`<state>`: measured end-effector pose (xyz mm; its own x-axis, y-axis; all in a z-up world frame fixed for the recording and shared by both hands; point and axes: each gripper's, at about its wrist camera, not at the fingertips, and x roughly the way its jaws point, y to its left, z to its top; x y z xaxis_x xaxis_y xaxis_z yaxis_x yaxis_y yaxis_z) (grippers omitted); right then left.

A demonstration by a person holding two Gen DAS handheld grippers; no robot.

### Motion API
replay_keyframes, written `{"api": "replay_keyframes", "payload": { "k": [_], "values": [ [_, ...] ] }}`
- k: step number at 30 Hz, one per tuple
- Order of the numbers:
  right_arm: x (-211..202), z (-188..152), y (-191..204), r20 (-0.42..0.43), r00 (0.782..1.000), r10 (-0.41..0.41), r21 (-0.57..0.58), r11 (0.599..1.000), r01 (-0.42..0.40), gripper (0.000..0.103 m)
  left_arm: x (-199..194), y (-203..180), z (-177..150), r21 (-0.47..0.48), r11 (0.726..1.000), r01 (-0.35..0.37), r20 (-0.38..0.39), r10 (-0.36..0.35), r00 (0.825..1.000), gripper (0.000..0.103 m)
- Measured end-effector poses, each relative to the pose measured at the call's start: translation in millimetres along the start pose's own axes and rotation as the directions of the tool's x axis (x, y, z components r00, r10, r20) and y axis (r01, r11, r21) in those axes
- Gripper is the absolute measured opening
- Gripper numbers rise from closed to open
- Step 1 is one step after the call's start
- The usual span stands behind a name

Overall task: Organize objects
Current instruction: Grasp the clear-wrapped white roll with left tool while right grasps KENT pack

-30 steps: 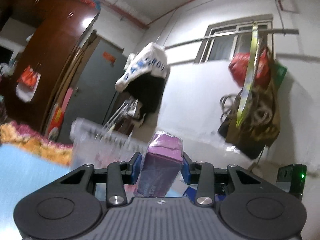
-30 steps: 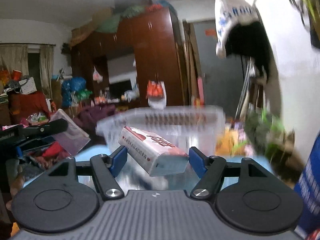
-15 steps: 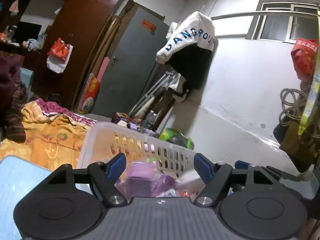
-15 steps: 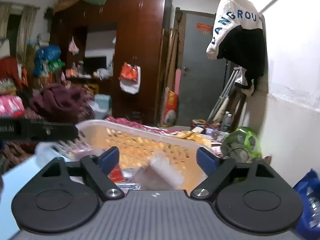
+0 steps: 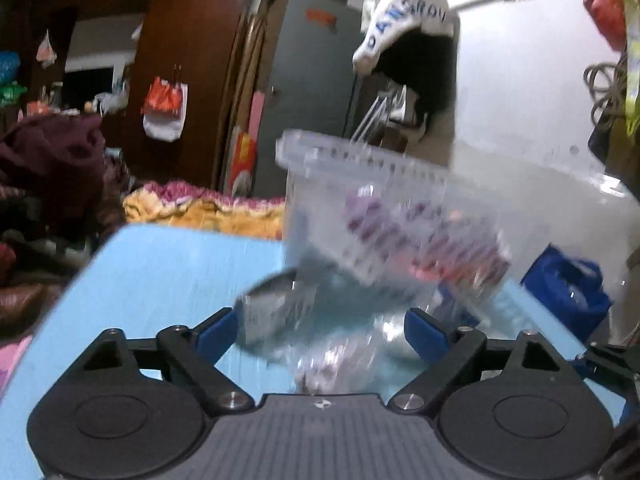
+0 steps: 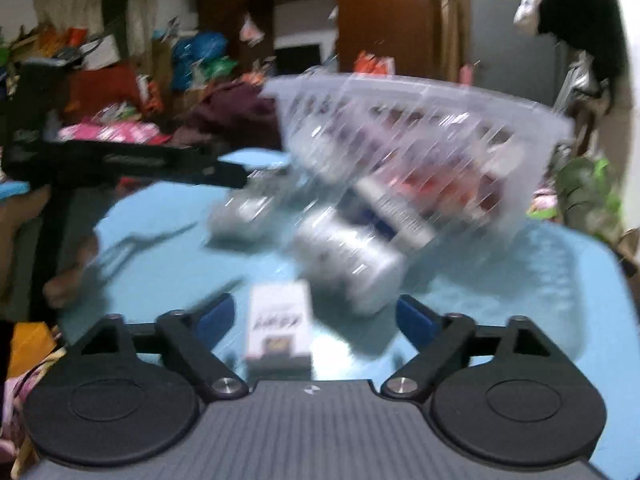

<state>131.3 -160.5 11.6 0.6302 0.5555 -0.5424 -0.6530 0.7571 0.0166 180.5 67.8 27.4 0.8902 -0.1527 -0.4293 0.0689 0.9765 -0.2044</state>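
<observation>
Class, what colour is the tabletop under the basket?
Light blue tabletop, clearest in the right wrist view.

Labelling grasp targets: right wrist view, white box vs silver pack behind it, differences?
Shape: the white box is flat-faced, square-edged; the silver pack is rounded. Finish: the box is matte with dark print; the pack is shiny. Place: the box lies nearest the camera; the pack lies by the clear basket. Both rest on the blue table, outside the basket.
</observation>
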Motion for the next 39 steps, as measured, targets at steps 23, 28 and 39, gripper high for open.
{"api": "replay_keyframes", "payload": {
  "k": [23, 28, 39],
  "values": [
    [-35, -8, -60, 0.15, 0.981, -0.121, 0.141, 0.985, 0.1, 0.043, 6, -15, -15, 0.057, 0.994, 0.096, -0.038, -0.094, 0.995, 0.061],
    [-28, -8, -70, 0.149, 0.98, -0.13, 0.2, 0.975, 0.098, 0.043, -4, -21, -16, 0.081, 0.982, 0.17, 0.037, -0.174, 0.984, 0.061],
    [-41, -20, -59, 0.194, 0.96, -0.2, 0.196, 0.967, 0.162, 0.042, -12, -17, -15, 0.056, 0.978, 0.201, 0.1, -0.206, 0.973, 0.061]
  ]
}}
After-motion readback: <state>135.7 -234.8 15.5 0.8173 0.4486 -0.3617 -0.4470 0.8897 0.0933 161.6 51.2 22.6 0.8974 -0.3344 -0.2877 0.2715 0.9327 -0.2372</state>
